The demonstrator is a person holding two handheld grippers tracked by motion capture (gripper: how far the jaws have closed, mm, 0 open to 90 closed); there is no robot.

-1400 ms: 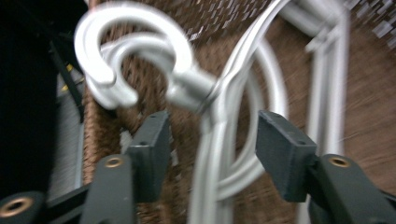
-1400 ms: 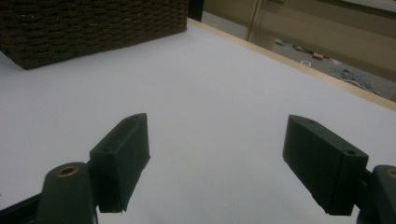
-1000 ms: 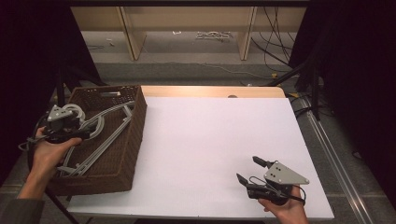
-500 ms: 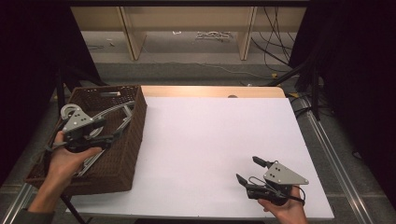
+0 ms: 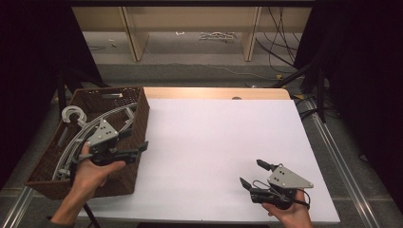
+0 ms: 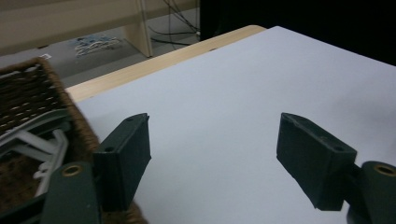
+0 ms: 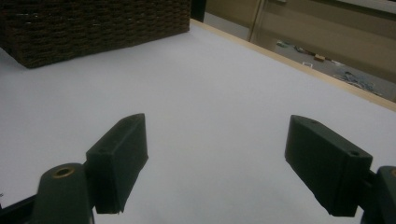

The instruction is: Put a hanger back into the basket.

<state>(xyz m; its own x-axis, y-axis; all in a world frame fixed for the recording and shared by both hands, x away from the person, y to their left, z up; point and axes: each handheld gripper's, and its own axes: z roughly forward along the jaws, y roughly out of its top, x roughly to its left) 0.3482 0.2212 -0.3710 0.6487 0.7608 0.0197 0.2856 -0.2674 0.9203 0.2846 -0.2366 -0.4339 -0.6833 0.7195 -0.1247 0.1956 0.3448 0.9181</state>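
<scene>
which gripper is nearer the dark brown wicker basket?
Left. The left gripper hangs over the dark brown wicker basket's right wall, jaws open and empty. The right gripper sits far across the white table, near its front right corner.

We hold the left tongs (image 5: 135,143) level, jaws just opened wide and empty; the right tongs (image 5: 253,173) rest low, jaws spread, empty.

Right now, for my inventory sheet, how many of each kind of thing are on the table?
Basket: 1
Grippers: 2, left gripper and right gripper
Hangers: at least 1, tangled in the basket
Total: at least 4
</scene>
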